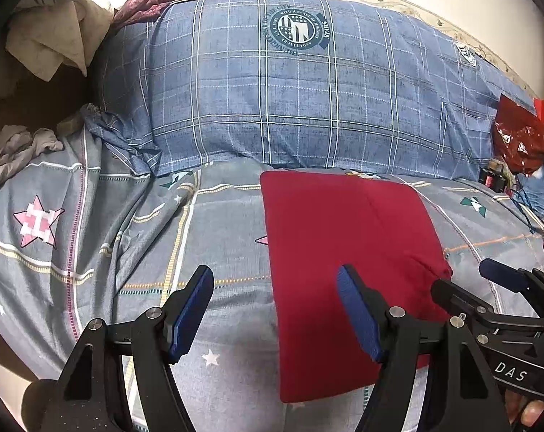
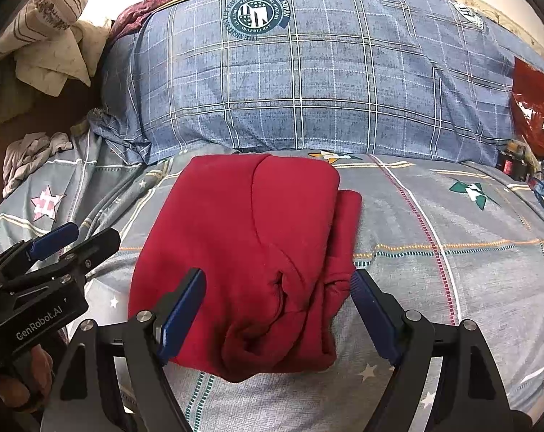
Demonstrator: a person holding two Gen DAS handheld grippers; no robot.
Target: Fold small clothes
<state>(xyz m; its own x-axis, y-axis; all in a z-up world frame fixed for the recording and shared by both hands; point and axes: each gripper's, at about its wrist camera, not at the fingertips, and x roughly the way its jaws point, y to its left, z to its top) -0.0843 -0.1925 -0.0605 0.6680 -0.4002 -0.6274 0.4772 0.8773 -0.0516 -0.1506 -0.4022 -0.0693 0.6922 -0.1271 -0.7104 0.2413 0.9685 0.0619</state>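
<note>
Your left tongs (image 1: 275,309) hang with their blue pads wide apart and nothing between them, one pad over the left edge of the red garment (image 1: 347,273). Your right tongs (image 2: 279,309) gape too, empty, above its bunched near end. That garment lies folded on the grey bedsheet (image 2: 452,288), the blue checked pillow (image 2: 308,82) at twelve o'clock.

Matt red cloth garment (image 2: 243,252) on woven bedsheet (image 2: 434,270)
</note>
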